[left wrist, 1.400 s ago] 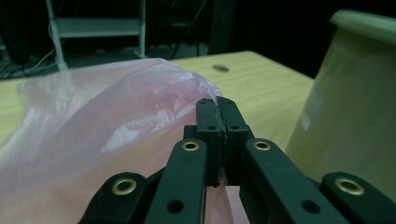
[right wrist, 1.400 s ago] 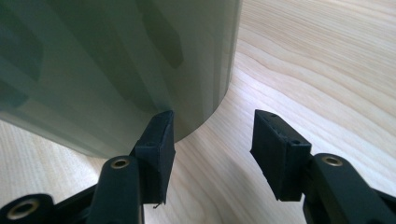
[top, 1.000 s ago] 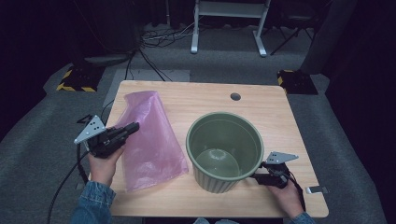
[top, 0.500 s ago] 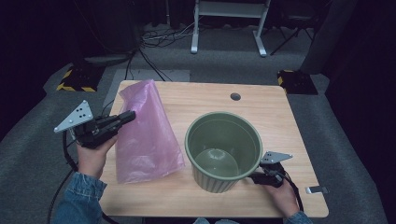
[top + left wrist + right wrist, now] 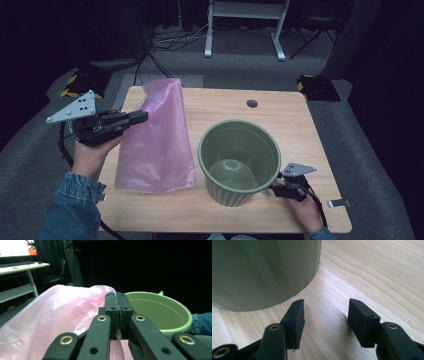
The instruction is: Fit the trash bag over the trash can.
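Looking down from the high view, the left gripper (image 5: 142,116) is raised above the left edge of the wooden table (image 5: 300,130), its jaws pinched together on the upper edge of a pink plastic bag (image 5: 157,145). The bag hangs from that grip, and its bottom edge rests on the table just beside a green ribbed pot (image 5: 240,162). The pot stands upright right of the table's middle. The right gripper (image 5: 277,186) sits low at the pot's right side, near its base, held by a hand (image 5: 305,210) at the table's front edge. A small metal clip (image 5: 339,203) lies near the front right corner.

In the left gripper view, the left gripper (image 5: 119,312) has its jaws closed tight, with a thin fold of the pink bag (image 5: 50,317) caught between them. The pot (image 5: 160,311) stands beyond, with a denim sleeve (image 5: 202,323) at its right.

In the right gripper view, the right gripper (image 5: 325,315) has its jaws about half apart with only bare table (image 5: 372,272) between them; they have just been opening a little. The pot's wall (image 5: 262,270) stands just beyond the left jaw, not touched
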